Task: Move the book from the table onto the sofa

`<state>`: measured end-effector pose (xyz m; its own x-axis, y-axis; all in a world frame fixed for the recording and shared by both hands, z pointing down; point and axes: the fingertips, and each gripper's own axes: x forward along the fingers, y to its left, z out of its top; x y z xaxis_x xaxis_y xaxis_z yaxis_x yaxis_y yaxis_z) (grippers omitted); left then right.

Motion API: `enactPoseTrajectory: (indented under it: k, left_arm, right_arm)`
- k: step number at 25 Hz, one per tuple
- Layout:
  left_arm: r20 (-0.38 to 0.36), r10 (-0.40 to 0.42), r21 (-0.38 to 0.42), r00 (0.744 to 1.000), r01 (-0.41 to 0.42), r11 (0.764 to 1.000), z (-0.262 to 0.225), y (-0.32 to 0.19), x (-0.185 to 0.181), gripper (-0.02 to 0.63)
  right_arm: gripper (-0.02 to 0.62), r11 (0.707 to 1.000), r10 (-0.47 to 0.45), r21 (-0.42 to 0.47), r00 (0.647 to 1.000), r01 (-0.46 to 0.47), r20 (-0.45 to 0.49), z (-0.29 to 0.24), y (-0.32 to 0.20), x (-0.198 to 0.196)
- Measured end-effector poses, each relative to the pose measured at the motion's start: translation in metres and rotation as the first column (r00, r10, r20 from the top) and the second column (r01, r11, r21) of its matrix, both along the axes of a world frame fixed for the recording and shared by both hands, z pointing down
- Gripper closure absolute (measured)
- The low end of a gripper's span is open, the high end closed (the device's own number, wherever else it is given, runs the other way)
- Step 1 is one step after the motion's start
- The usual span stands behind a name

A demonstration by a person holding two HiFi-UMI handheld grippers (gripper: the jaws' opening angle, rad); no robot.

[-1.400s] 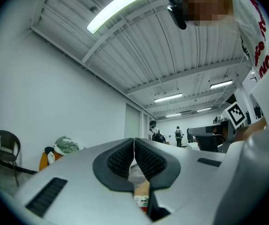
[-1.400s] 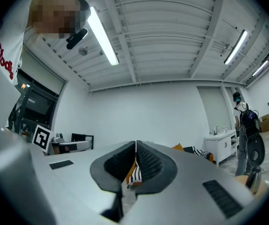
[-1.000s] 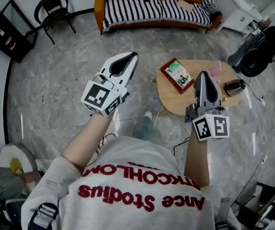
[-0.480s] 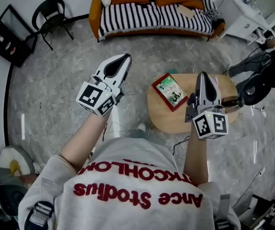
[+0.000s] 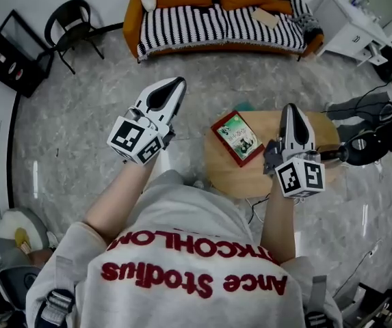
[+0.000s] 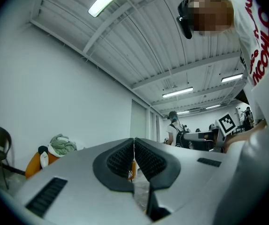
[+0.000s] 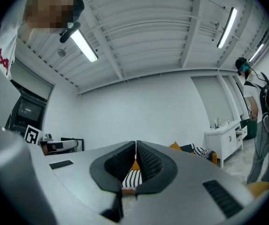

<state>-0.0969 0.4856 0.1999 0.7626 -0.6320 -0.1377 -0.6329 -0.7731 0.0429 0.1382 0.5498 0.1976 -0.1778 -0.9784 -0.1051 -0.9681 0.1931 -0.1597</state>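
Observation:
A red-bordered book (image 5: 236, 137) with a green cover lies flat on the left part of a round wooden table (image 5: 247, 175). An orange sofa (image 5: 216, 18) with a black-and-white striped cover stands at the far side of the room. My left gripper (image 5: 178, 85) hangs shut and empty over the floor, left of the table. My right gripper (image 5: 290, 109) is shut and empty above the table, to the right of the book. In the left gripper view the jaws (image 6: 134, 142) meet. In the right gripper view the closed jaws (image 7: 136, 145) point at the striped sofa (image 7: 130, 178).
A black chair (image 5: 74, 20) and a dark shelf unit (image 5: 7, 46) stand at the far left. A white cabinet (image 5: 356, 29) sits right of the sofa. Dark equipment with cables (image 5: 370, 135) lies on the floor right of the table. A dark object (image 5: 331, 154) sits on the table's right edge.
The table and book have slid left and nearer in the head view as the person stepped along. Both grippers stayed shut and keep their places ahead of the body.

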Motion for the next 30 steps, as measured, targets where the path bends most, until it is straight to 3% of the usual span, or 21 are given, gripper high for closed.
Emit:
enactPoseTrajectory:
  k: [7,12,16,25,30]
  left_arm:
    - [-0.006,0.048,-0.007,0.999,-0.048,0.999,0.012,-0.03,0.02,0.588]
    - [-0.027,0.135,-0.013,0.991,-0.135,0.991,0.019,-0.067,0.047,0.588]
    - [-0.001,0.209,0.009,0.978,-0.209,0.978,0.015,-0.102,0.067,0.588]
    - [0.041,0.375,0.037,0.926,-0.377,0.926,0.019,-0.188,0.11,0.588]
    - [0.064,0.467,0.033,0.882,-0.47,0.882,0.027,-0.233,0.137,0.588]
  right_arm:
    - [0.566,0.999,0.039,0.004,0.999,-0.039,-0.002,0.002,-0.011,0.011]
    - [0.566,0.995,0.104,0.0,0.995,-0.104,-0.001,0.004,-0.034,0.031]
    - [0.567,0.986,0.169,0.01,0.986,-0.169,-0.012,-0.004,-0.054,0.038]
    - [0.566,0.945,0.327,0.005,0.945,-0.327,-0.035,-0.004,-0.104,0.05]
    - [0.566,0.901,0.432,-0.009,0.901,-0.433,-0.046,0.002,-0.129,0.06]
